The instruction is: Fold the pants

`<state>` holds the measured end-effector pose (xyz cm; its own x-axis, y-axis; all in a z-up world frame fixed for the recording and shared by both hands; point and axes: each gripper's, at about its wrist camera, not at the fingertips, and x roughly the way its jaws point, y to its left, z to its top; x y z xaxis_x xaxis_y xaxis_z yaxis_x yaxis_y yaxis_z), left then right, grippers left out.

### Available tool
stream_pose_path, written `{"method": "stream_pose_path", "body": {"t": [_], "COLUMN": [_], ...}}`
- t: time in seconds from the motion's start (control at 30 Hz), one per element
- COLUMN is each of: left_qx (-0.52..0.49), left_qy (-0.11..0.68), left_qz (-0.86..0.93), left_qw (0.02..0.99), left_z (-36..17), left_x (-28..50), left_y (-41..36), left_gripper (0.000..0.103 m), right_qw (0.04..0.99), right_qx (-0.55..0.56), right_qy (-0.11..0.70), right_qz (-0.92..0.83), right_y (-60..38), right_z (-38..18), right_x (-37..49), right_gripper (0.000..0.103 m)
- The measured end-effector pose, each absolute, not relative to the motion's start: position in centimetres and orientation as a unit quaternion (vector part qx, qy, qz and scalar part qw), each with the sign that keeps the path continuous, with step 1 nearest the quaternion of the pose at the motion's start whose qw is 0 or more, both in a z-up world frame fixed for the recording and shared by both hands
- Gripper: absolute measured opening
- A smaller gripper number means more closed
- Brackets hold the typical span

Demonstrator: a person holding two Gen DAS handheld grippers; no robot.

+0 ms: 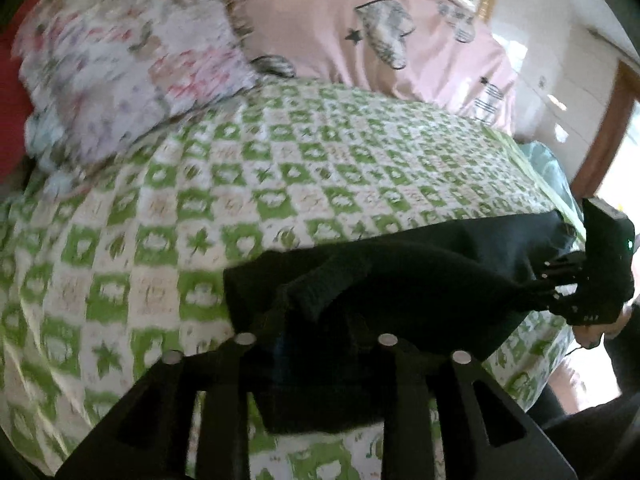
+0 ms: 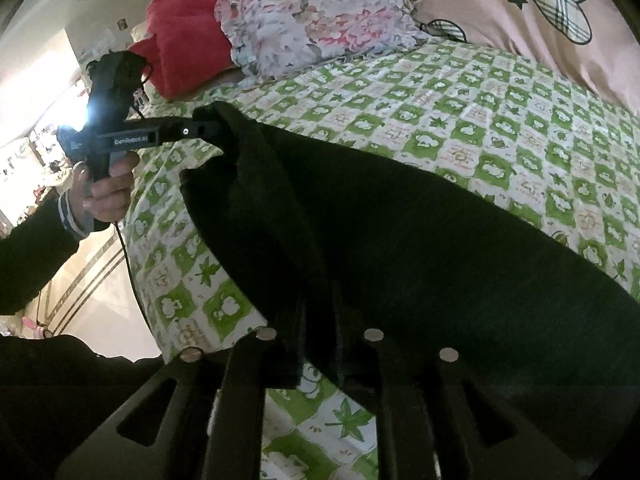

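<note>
The black pants point(image 2: 400, 232) lie across the green-and-white checked bed sheet point(image 2: 500, 120), partly lifted at the bed's near edge. My left gripper point(image 1: 316, 320) is shut on one end of the pants point(image 1: 380, 280); it also shows in the right wrist view point(image 2: 212, 128), pinching a raised fold of the cloth. My right gripper point(image 2: 320, 312) is shut on the pants' near edge; it shows in the left wrist view point(image 1: 536, 280), clamped on the other end. The fingertips are hidden in the dark cloth.
A floral pillow point(image 2: 316, 16), a red blanket point(image 2: 180, 48) and a pink duvet point(image 2: 520, 12) lie at the head of the bed. The bed's edge and the tiled floor point(image 2: 100, 272) are on the left. A doorway point(image 1: 608, 140) is at the right.
</note>
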<state>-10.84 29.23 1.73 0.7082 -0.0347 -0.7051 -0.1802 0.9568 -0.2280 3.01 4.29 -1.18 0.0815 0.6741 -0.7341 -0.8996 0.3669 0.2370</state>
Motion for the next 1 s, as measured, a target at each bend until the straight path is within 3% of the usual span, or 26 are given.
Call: {"method": "stream_pose_path", "body": {"t": [0.07, 0.13, 0.2, 0.23, 0.27, 0.5, 0.8, 1.0], "left_qx": [-0.158, -0.174, -0.199, -0.21, -0.217, -0.276, -0.344, -0.329], "left_qy": [0.383, 0.386, 0.384, 0.384, 0.383, 0.383, 0.379, 0.391], "left_qz": [0.053, 0.068, 0.077, 0.078, 0.079, 0.106, 0.176, 0.226], "left_qw": [0.909, 0.903, 0.898, 0.896, 0.894, 0.875, 0.841, 0.829], "left_z": [1.6, 1.5, 1.5, 1.5, 1.6, 2.4, 3.4, 2.9], "left_x": [-11.6, -12.1, -12.8, -13.1, -13.4, -15.0, -14.5, -13.4], "left_y": [29.3, 29.5, 29.6, 29.5, 29.5, 28.9, 29.1, 29.8], "left_gripper": [0.035, 0.05, 0.055, 0.055, 0.056, 0.07, 0.072, 0.072], "right_qw": [0.721, 0.718, 0.712, 0.711, 0.711, 0.708, 0.724, 0.742], "right_qx": [-0.137, -0.13, -0.12, -0.116, -0.116, -0.114, -0.062, 0.006], "right_qy": [0.405, 0.408, 0.41, 0.409, 0.407, 0.401, 0.416, 0.433], "right_qz": [0.546, 0.548, 0.556, 0.56, 0.562, 0.571, 0.547, 0.511], "right_y": [4.1, 4.0, 3.9, 3.8, 3.8, 3.9, 2.9, 2.2], "right_z": [-1.2, -1.2, -1.1, -1.0, -0.9, -0.6, -0.2, 0.6], "right_x": [2.9, 2.9, 2.7, 2.6, 2.4, 1.9, 5.0, 9.9], "right_gripper": [0.017, 0.023, 0.037, 0.049, 0.052, 0.052, 0.052, 0.052]}}
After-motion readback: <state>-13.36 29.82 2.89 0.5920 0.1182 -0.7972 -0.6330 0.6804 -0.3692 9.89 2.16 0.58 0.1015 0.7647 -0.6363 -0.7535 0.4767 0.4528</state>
